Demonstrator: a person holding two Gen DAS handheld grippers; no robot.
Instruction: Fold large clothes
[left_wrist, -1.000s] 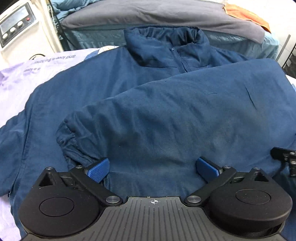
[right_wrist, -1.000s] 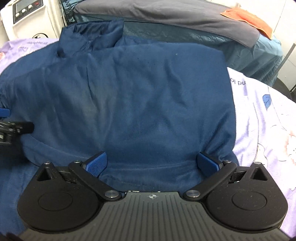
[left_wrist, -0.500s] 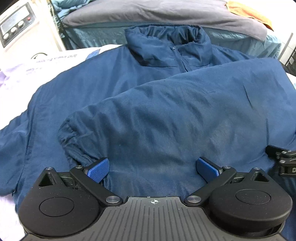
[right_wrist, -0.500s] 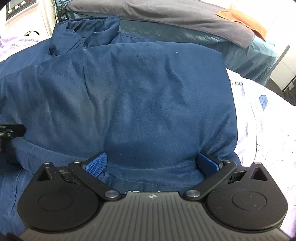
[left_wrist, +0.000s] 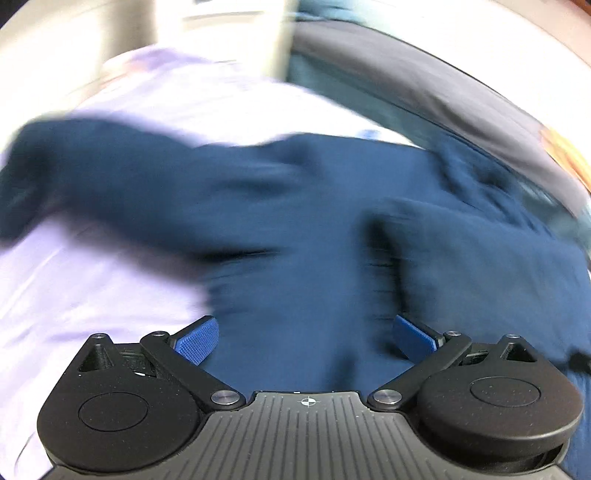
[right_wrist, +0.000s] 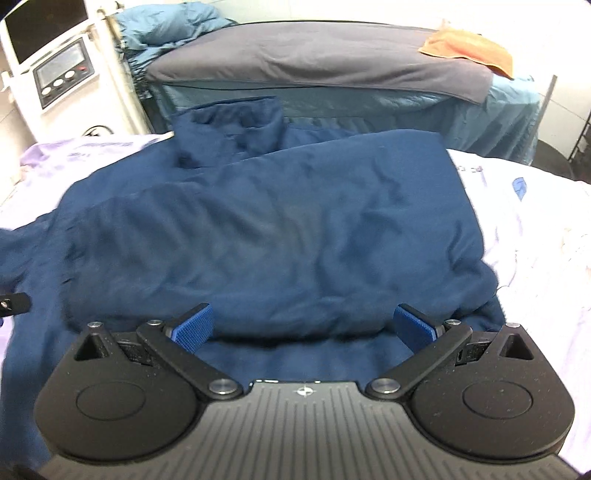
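A dark blue jacket (right_wrist: 280, 229) lies on a pale lilac printed sheet (right_wrist: 535, 236), collar (right_wrist: 229, 125) at the far side, its right half folded over the body. My right gripper (right_wrist: 303, 328) is open and empty, just above the near hem. The left wrist view is motion-blurred: the jacket (left_wrist: 303, 229) spreads ahead with its left sleeve (left_wrist: 74, 173) stretched out to the left on the sheet (left_wrist: 92, 291). My left gripper (left_wrist: 304, 338) is open and empty above the jacket's near left part. A black piece of it shows at the right view's left edge (right_wrist: 14, 304).
A grey cushion (right_wrist: 317, 62) on a teal cover lies beyond the jacket, with an orange cloth (right_wrist: 469, 51) on its right end. A white machine with a screen and buttons (right_wrist: 59, 77) stands at the far left.
My left gripper has swung fast to the left, so its view now shows the outstretched left sleeve and sheet. My right gripper has pulled back and tilted up a little. Both stay open.
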